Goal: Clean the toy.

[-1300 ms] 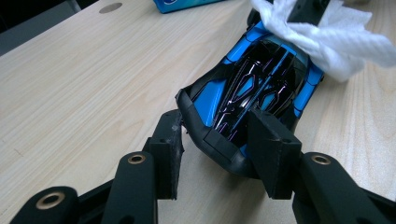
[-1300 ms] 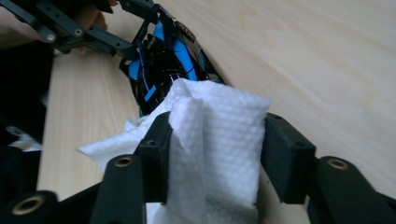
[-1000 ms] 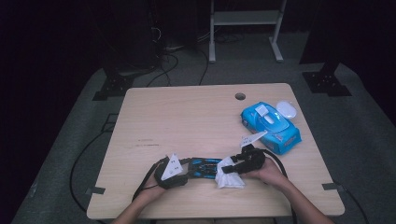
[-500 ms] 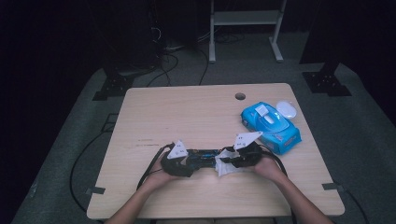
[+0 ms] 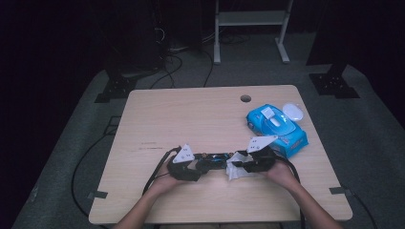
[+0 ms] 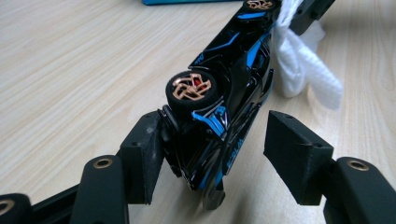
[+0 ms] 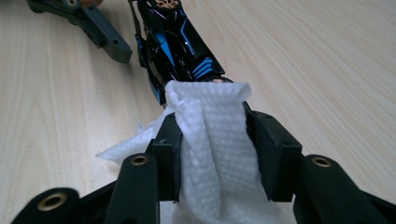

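In the high view, the left gripper and right gripper met end to end at six o'clock on the pale wooden table, the black and blue toy car lying between them. A blue wipes pack sat toward three o'clock, a white lid just beside it. Dark floor and cables surrounded the table.

In the left gripper view, the jaws, which had just been closing a little, stood parted around the car's end; one pad touched it, the other stood clear, so it was not clamped.

In the right gripper view, the jaws were clenched on a white wipe pressed against the car's near end at twelve o'clock.
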The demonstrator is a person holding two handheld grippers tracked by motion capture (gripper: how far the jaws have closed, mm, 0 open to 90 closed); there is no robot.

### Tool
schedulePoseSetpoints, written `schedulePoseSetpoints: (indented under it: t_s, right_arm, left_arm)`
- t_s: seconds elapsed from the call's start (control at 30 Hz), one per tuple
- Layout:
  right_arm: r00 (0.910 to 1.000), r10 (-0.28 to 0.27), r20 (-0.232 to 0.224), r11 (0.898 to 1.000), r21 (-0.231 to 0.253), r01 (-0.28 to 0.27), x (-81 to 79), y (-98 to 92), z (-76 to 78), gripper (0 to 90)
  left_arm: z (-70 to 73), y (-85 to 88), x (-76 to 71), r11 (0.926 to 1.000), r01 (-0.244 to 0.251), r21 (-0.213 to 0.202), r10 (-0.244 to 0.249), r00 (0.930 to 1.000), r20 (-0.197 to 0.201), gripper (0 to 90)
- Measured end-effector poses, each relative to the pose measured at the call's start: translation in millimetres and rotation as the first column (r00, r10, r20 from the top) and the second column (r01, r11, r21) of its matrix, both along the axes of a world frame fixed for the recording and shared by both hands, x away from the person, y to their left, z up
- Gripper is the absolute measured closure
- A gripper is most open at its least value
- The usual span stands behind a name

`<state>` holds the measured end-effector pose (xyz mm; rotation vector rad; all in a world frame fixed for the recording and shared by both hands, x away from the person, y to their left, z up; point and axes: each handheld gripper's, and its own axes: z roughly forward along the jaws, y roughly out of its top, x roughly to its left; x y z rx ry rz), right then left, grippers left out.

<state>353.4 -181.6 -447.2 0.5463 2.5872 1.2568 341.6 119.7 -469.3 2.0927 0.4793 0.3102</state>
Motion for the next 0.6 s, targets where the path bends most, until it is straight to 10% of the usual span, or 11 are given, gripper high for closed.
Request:
schedulePoseSetpoints:
  t_s: [0.37,0.6]
  right_arm:
    - [0.996,-0.084,-0.029,0.989,0.121,0.087,-0.5,-20.2,16.5,79.0]
    - [0.9957,-0.09,-0.02,0.987,0.131,0.092,-0.2,8.7,21.3,84.0]
  left_arm:
    - [2.1,0.5,-6.1,0.9992,0.034,-0.023,-0.034,0.9994,-0.005,53.6]
    - [-1.3,-6.7,-7.1,0.999,0.044,0.007,-0.044,0.999,-0.01,46.0]
